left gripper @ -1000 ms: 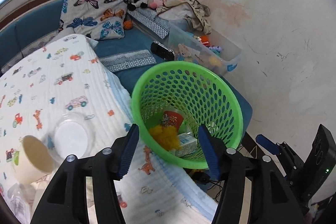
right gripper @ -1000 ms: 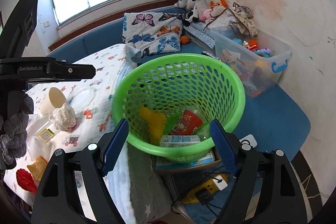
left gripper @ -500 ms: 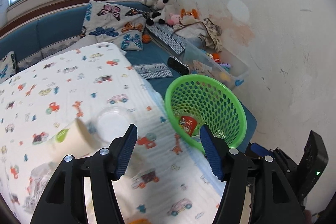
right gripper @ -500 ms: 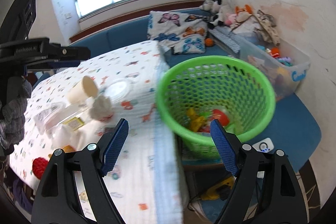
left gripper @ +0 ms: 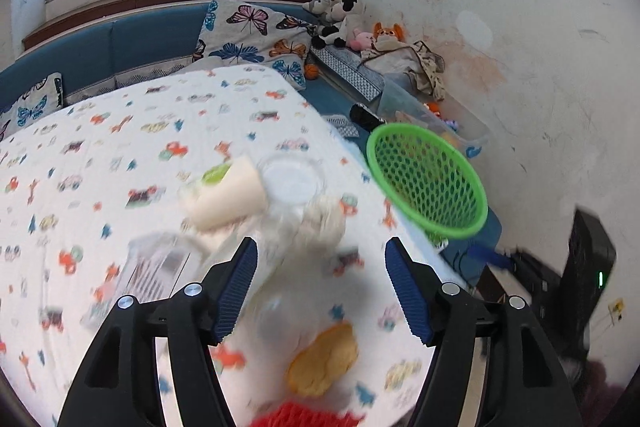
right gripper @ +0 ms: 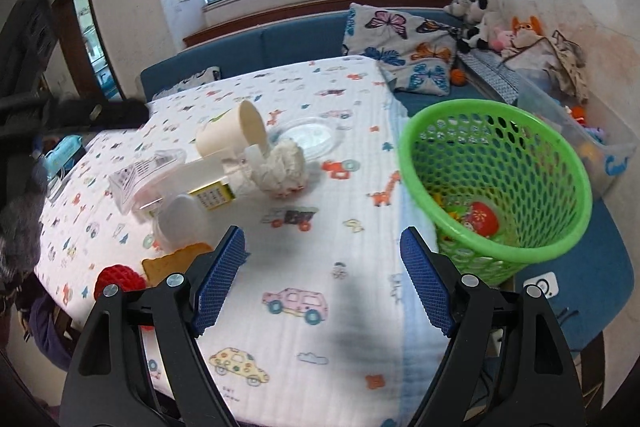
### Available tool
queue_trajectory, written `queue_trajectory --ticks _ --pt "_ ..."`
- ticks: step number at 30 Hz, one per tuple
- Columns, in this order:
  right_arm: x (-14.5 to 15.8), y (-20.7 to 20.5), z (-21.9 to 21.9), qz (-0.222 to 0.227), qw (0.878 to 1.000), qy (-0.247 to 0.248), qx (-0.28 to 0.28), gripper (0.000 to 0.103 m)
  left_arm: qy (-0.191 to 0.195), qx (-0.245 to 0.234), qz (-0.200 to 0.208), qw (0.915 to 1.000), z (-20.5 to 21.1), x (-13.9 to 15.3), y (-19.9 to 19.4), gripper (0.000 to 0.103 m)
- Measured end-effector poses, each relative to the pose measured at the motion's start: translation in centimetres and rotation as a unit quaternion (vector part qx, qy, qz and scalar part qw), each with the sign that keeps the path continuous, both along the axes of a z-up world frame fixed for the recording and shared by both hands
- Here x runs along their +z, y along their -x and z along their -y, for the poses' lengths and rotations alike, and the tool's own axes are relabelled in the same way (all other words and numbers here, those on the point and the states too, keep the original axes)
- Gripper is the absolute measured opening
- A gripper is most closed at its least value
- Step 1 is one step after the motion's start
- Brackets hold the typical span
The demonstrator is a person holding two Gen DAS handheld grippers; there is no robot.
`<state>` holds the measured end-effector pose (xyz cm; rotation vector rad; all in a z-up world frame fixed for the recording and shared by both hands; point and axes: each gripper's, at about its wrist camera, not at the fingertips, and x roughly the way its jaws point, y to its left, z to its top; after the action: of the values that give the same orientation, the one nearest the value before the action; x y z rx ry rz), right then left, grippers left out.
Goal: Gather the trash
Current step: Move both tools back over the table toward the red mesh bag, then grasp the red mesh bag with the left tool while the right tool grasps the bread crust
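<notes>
Green basket (right gripper: pixel 496 187): one; paper cup (right gripper: pixel 232 135): one; crumpled tissue (right gripper: pixel 284 169): one

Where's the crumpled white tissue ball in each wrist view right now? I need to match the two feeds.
Left wrist: the crumpled tissue ball sits just above centre, blurred, beyond the open jaws and right of the tipped paper cup.
Right wrist: the tissue ball lies left of centre on the tablecloth, below the clear lid.
Shared landmark: the green basket, to the right in both.

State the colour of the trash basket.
Bright green basket, clearest in the right wrist view.
</notes>
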<state>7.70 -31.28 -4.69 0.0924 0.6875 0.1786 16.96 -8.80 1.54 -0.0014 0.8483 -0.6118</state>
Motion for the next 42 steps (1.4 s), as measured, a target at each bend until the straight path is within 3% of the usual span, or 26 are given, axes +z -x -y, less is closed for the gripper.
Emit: queue_trajectory --ticks 14,26,33,35,42 --pt "-0.1 0.4 -2.1 -0.005 1.000 0.013 0.018 0.080 -0.043 -0.066 -0.013 0.9968 -4.6 -5.4 8.5 0.075" --pt "-0.7 0.1 -3.1 -0.019 0.999 0.020 0.027 0.080 -0.089 -0.085 -0.010 0.9923 -3.6 -9.2 9.2 0.074" --pt "-1.1 -0.5 -4.4 -0.028 0.998 0.024 0.044 0.080 -0.086 -0.087 0.003 0.9925 -3.5 -9.7 9.5 0.050" --pt "-1.2 -0.7 -4.8 -0.030 0.998 0.026 0.049 0.080 -0.081 -0.087 0.004 0.9929 -3.5 -9.7 9.7 0.037" --pt "-1.7 -1.1 -6.1 -0.041 0.996 0.022 0.071 0.080 -0.066 -0.061 0.009 0.9959 -5.0 -9.1 9.8 0.025"
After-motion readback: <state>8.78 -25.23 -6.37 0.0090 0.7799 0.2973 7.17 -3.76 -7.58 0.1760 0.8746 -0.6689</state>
